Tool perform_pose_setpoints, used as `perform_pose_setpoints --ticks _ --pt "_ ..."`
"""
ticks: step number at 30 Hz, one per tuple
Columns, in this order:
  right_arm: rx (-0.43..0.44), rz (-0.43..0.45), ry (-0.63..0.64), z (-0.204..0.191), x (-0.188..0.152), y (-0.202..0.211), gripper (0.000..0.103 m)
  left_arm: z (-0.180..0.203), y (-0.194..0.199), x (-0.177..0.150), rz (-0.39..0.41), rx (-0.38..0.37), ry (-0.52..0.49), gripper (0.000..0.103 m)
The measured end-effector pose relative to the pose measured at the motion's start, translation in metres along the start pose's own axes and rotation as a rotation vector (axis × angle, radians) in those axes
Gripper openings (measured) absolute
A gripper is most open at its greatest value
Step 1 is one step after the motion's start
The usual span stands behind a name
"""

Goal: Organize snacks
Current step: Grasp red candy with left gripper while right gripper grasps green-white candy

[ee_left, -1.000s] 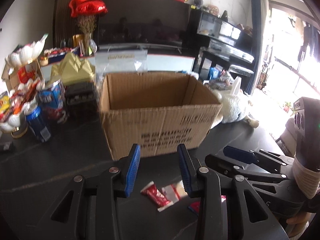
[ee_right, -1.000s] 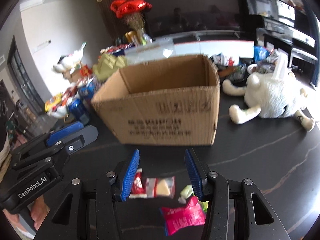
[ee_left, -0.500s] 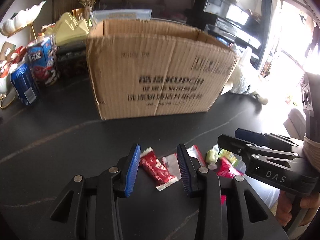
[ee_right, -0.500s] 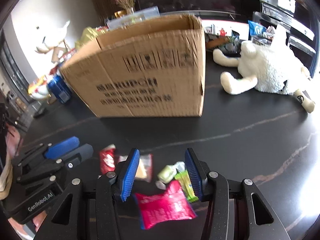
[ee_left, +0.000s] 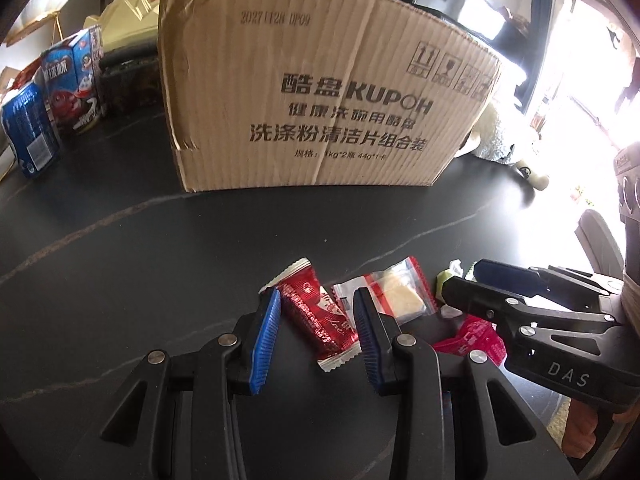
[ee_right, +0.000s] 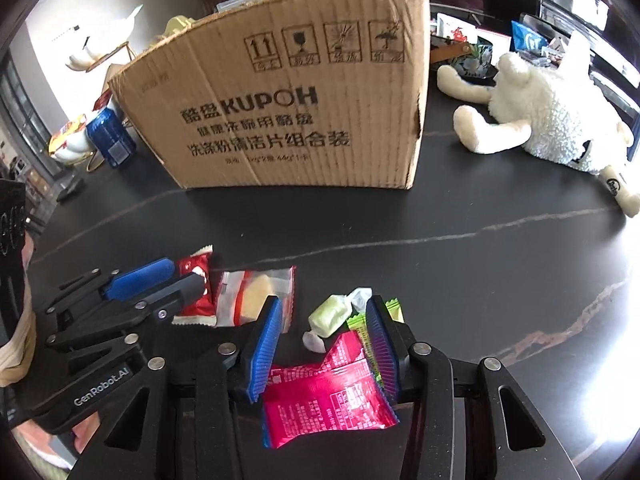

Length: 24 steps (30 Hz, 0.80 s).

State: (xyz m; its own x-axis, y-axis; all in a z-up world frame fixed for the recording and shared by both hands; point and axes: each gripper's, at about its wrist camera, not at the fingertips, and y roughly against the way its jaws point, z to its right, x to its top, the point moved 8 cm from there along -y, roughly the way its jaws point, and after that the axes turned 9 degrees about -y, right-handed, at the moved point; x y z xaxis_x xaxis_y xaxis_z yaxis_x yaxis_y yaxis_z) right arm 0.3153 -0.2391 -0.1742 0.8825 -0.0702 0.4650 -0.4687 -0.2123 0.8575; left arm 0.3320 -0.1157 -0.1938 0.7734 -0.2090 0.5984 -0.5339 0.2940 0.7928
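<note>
1. Left wrist view: my left tool (ee_left: 316, 336) sits low over the dark counter (ee_left: 120, 264) with its blue pads spread apart, gripping nothing. A red snack packet (ee_left: 316, 316) lies flat between the two pads, its upper end beside the left pad.
2. Just right of that packet lies a clear packet with red edges (ee_left: 396, 292) holding a pale yellow piece; the right pad overlaps its lower left corner in this view.
3. My right tool (ee_left: 532, 308) reaches in from the right, low over the snacks, partly covering a pink packet (ee_left: 472, 336).
4. Right wrist view: my right tool (ee_right: 324, 344) is also spread wide and holds nothing. The pink packet (ee_right: 328, 396) lies between its pads, close to the camera.
5. A pale green wrapped candy (ee_right: 332, 312) rests on the counter just beyond the pink packet, and a green packet (ee_right: 372, 328) pokes out along the inner side of the right pad.
6. The cardboard box (ee_right: 288, 112) stands upright on the counter beyond the snacks, well apart from them, its printed side facing me.
7. A white plush toy (ee_right: 548, 116) lies to the right of the box, and a blue can (ee_right: 110, 136) stands to its left.
</note>
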Motion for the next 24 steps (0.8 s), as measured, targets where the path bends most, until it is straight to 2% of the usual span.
perform_pose_setpoints --ticks 3,9,18,20,24 --pt "0.001 -0.016 -0.006 0.001 -0.001 -0.005 0.038 -0.003 -0.002 0.0 -0.001 -0.001 0.004 0.037" --pt "-0.008 -0.028 -0.006 0.0 -0.001 -0.013 0.035 -0.007 -0.006 0.0 -0.01 -0.021 0.022 0.03" --pt "-0.025 -0.031 0.003 -0.001 0.0 -0.018 0.031 -0.006 -0.01 0.001 -0.022 -0.018 0.016 0.03" --pt "-0.025 -0.028 0.0 0.0 0.001 -0.018 0.026 -0.006 -0.01 0.001 -0.021 -0.011 0.018 0.024" --pt "-0.035 -0.018 0.015 -0.001 0.002 -0.018 0.024 -0.007 -0.01 0.001 -0.016 -0.016 0.029 0.023"
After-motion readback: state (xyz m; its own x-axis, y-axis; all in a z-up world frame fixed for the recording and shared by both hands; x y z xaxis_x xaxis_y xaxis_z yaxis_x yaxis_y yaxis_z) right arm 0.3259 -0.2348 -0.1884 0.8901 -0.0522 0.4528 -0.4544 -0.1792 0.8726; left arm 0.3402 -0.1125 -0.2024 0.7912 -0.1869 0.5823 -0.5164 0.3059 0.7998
